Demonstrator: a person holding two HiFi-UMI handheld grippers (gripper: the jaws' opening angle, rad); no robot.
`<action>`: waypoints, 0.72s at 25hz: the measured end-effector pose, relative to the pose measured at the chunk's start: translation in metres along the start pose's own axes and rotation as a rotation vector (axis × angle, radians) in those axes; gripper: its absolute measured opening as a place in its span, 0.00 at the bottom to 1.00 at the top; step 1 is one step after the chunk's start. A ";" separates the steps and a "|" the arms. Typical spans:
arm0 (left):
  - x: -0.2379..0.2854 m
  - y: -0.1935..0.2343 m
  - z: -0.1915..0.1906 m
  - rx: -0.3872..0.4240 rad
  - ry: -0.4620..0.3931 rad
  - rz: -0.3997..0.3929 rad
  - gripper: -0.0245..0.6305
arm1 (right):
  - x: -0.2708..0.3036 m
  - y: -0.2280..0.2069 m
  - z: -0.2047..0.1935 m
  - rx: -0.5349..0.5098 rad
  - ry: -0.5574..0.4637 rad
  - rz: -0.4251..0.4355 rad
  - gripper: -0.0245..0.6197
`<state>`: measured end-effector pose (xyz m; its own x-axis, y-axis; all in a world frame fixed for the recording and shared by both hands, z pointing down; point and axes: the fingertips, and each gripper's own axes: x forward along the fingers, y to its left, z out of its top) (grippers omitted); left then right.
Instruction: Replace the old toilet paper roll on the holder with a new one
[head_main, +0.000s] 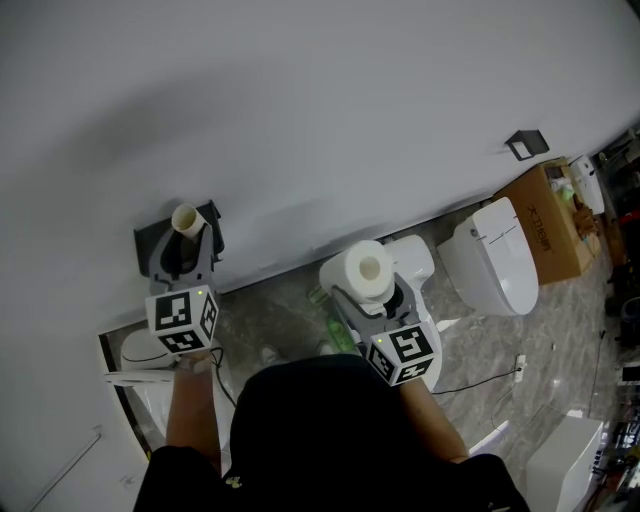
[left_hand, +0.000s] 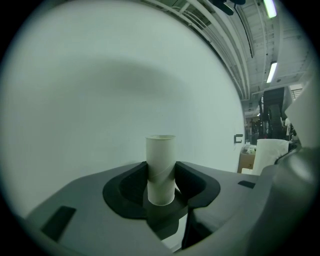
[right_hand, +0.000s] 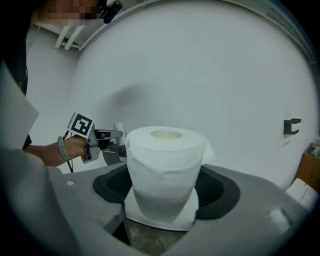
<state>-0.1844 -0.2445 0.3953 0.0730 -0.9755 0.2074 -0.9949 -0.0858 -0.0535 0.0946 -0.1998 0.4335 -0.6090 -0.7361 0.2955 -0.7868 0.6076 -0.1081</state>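
An empty cardboard tube (head_main: 187, 218) stands upright between the black pads of my left gripper (head_main: 186, 242), which is shut on it close to the white wall. In the left gripper view the tube (left_hand: 160, 167) rises from between the jaws of the left gripper (left_hand: 161, 189). A full white toilet paper roll (head_main: 362, 270) is clamped in my right gripper (head_main: 372, 292). In the right gripper view the roll (right_hand: 164, 167) stands upright in the right gripper (right_hand: 162, 202), a loose sheet hanging beneath it. A small black bracket (head_main: 527, 144) sits on the wall far to the right.
A white toilet (head_main: 490, 262) and a second white fixture (head_main: 415, 262) stand against the wall on the marble floor (head_main: 560, 340). A cardboard box (head_main: 548, 222) is at the right. Something green (head_main: 328, 322) lies below the right gripper. Another white toilet (head_main: 148, 360) is at lower left.
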 end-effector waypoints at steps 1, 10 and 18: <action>-0.001 0.001 0.004 0.002 -0.006 0.003 0.31 | 0.000 0.000 0.001 -0.002 -0.001 0.003 0.61; -0.032 0.012 0.033 0.031 -0.056 0.034 0.31 | 0.008 0.016 0.006 -0.015 -0.009 0.069 0.61; -0.076 0.032 0.038 0.032 -0.061 0.132 0.31 | 0.028 0.039 0.011 -0.036 -0.002 0.190 0.61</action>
<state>-0.2193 -0.1805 0.3408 -0.0532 -0.9891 0.1370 -0.9935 0.0386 -0.1073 0.0455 -0.2002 0.4268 -0.7466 -0.6076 0.2708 -0.6534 0.7462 -0.1274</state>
